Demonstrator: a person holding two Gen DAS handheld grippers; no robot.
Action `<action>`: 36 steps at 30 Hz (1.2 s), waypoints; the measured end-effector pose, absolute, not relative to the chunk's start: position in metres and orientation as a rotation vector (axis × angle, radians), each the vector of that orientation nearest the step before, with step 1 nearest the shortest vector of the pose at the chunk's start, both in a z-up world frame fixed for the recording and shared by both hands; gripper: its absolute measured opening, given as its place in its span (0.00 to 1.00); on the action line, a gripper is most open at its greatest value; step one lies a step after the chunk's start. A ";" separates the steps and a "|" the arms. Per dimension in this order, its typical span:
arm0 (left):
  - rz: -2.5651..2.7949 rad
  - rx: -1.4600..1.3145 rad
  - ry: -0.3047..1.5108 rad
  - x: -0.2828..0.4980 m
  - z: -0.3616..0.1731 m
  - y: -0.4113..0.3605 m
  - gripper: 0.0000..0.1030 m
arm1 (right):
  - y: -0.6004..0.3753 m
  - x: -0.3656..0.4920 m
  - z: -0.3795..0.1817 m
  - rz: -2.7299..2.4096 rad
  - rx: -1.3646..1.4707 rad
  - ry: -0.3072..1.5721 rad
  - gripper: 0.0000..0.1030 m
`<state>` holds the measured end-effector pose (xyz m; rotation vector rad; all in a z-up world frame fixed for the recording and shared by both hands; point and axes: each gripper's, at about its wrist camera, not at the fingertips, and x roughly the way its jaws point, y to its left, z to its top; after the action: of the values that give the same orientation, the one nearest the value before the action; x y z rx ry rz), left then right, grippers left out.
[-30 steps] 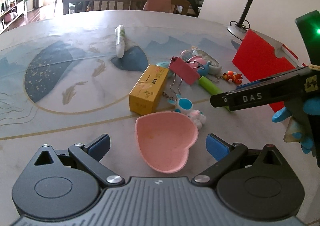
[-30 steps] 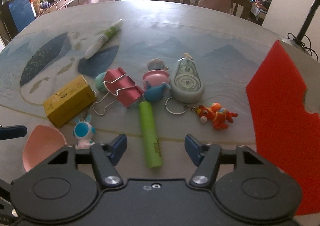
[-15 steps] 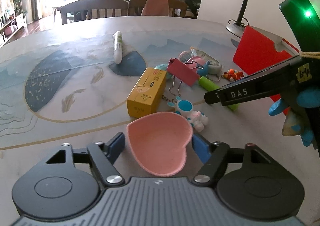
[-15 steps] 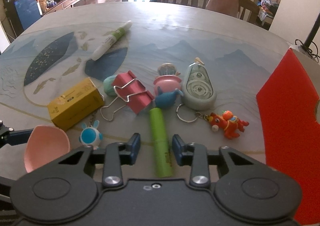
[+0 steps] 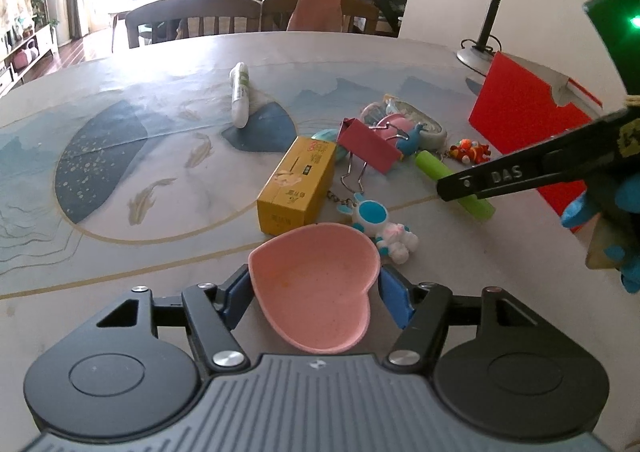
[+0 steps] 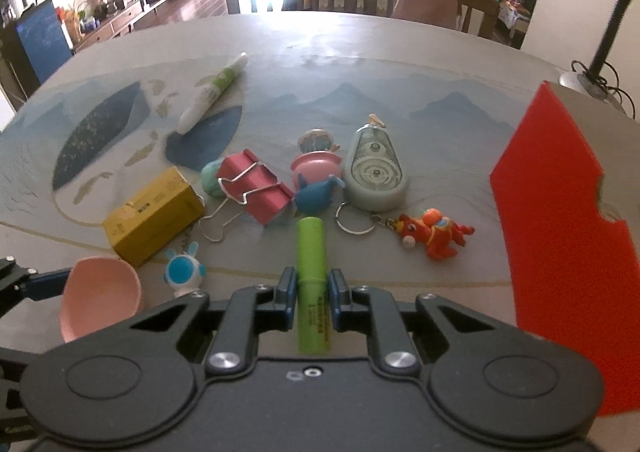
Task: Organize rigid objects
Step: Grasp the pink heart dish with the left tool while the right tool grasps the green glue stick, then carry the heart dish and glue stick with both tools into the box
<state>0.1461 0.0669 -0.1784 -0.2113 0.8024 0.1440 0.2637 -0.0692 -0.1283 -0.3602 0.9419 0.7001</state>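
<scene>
Since a second ago both tools have closed: the left tool [image 5: 314, 292] now clamps the pink heart dish [image 5: 316, 284] at lower centre, the right tool [image 6: 312, 292] pinches the green tube [image 6: 313, 284] at lower middle. Lift each straight up, level, clear of the rabbit keychain [image 6: 184, 270]. I count one dish, one tube, one yellow box [image 6: 154, 214], one binder clip [image 6: 256, 188].
</scene>
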 end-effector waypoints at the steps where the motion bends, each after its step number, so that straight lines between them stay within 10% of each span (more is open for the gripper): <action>1: 0.144 -0.212 0.801 0.145 -0.177 0.067 0.65 | -0.072 0.261 -0.125 0.702 -0.354 0.941 0.15; 36: -0.042 -0.259 0.757 0.184 -0.040 -0.014 0.66 | -0.201 0.258 0.005 0.691 -0.187 0.808 0.15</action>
<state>0.1840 -0.0142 -0.0396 -0.2592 0.7566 -0.0420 0.2579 -0.2011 0.0046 -0.1871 0.8077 0.6913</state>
